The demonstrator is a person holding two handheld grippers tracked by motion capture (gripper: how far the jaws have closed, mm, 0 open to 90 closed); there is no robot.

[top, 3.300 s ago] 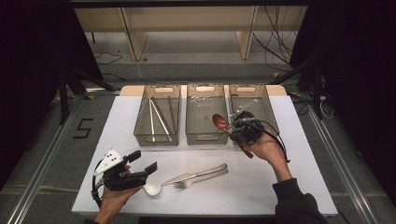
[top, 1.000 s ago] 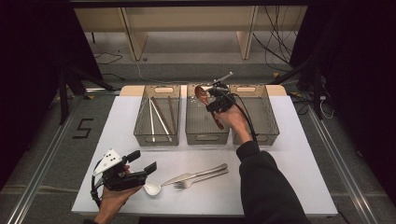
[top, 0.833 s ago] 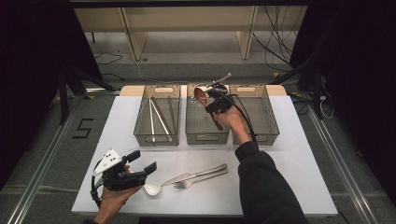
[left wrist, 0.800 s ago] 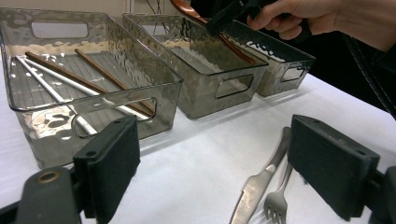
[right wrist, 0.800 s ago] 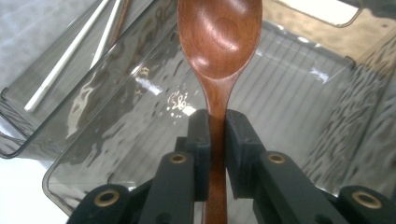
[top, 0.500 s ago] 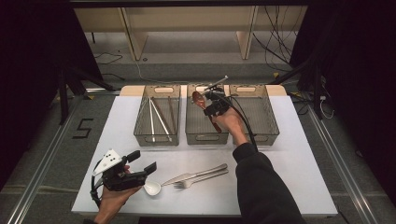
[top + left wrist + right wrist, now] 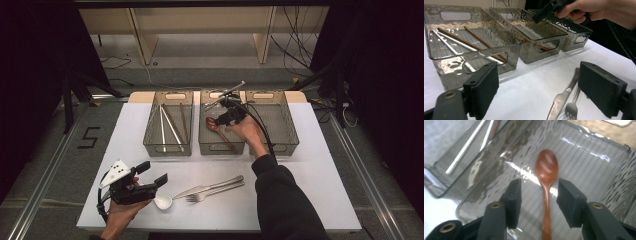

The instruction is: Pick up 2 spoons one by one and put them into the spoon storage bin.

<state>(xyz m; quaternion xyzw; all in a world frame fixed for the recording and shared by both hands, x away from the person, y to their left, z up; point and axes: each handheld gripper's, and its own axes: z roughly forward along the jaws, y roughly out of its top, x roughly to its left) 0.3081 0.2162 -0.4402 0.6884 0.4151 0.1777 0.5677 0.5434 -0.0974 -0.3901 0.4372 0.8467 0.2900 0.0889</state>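
Where the white table [image 7: 320, 165] met the lower frame edge, the left gripper [image 7: 150, 181] rested low at lower left, jaws apart and empty, a white spoon [image 7: 162, 202] just beside it. One knife [image 7: 210, 186] and one fork [image 7: 212, 193] lay at lower centre, with bare tabletop to their right. Three clear bins sat side by side farther up. The left bin [image 7: 150, 142] held several sticks. Over the middle bin [image 7: 206, 146], the right gripper [image 7: 537, 195] pointed down on an outstretched arm; its jaws had just been opening, and the wooden spoon [image 7: 546, 170] lay released on the bin floor between them.
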